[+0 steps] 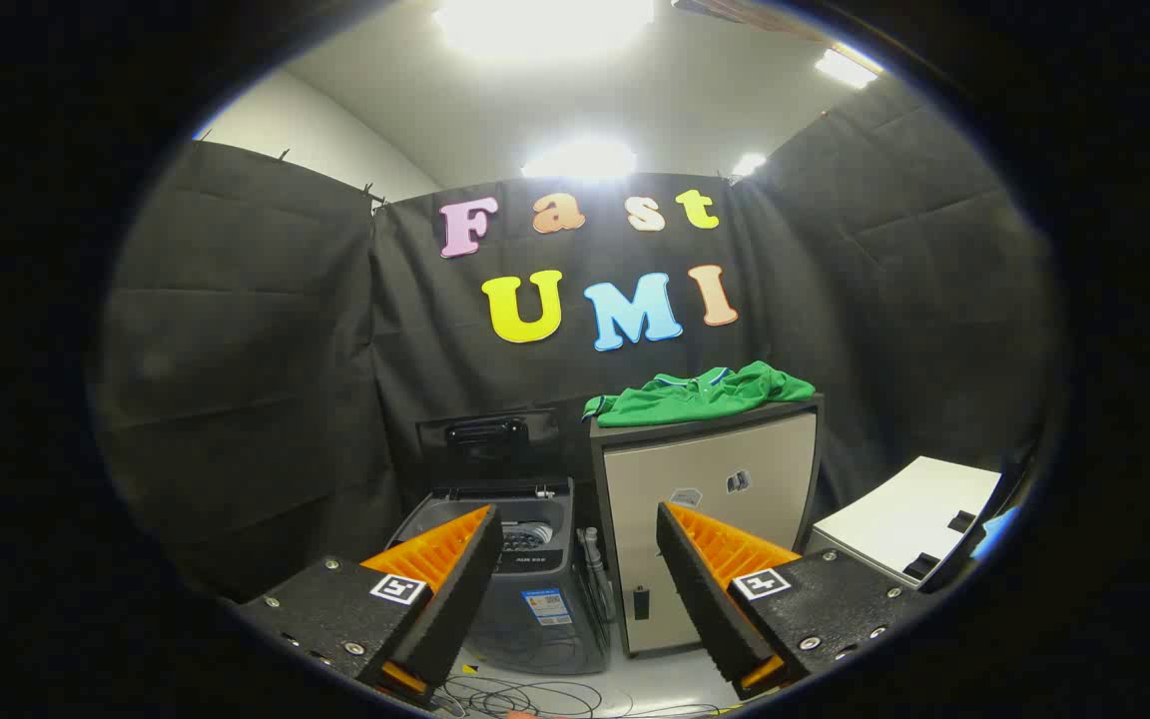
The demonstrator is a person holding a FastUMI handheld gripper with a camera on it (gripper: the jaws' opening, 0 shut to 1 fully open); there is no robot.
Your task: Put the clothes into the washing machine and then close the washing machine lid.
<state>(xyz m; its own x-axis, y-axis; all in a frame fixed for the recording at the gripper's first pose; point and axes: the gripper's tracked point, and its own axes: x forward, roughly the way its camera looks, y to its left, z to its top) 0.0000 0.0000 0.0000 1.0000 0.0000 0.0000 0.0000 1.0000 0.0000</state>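
Observation:
A green shirt (703, 392) lies crumpled on top of a pale cabinet (710, 499), well beyond my fingers. To the cabinet's left stands a small dark top-loading washing machine (520, 579) with its lid (485, 434) raised upright at the back, so the drum opening shows. My gripper (575, 559) is open, far back from both, with nothing between its fingers. The left fingertip overlaps the washer's front corner in the view; the right one overlaps the cabinet's lower front.
A white box-like appliance (909, 519) sits low to the right of the cabinet. Loose cables (535, 694) lie on the floor in front of the washer. Black cloth walls close the booth on three sides.

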